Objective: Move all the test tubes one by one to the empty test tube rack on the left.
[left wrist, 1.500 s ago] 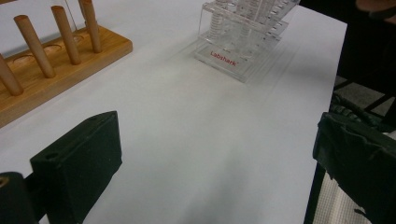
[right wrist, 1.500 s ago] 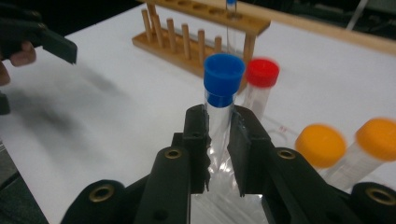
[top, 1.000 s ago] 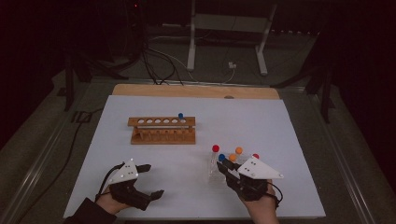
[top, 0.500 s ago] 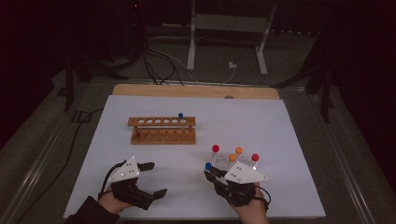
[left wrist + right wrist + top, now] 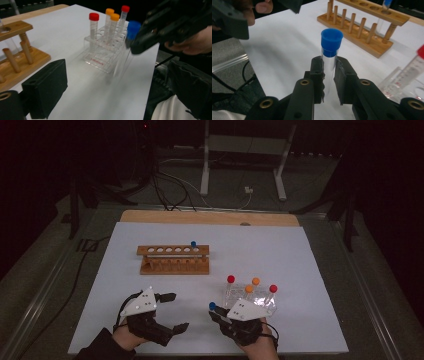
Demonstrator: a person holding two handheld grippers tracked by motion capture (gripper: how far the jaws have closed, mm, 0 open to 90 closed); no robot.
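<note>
a clear plastic tube with a blue cap (image 5: pixel 331 41) stands upright at the centre of the right gripper view, pinched just below the cap. in the high view it sits low, right of centre, its blue cap (image 5: pixel 212 306) just left of the clear rack (image 5: pixel 260 301).

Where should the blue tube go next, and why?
Probably carry it toward the wooden rack. The right tongs grip the blue tube upright, and the rack has open holes beside another blue tube.
</note>
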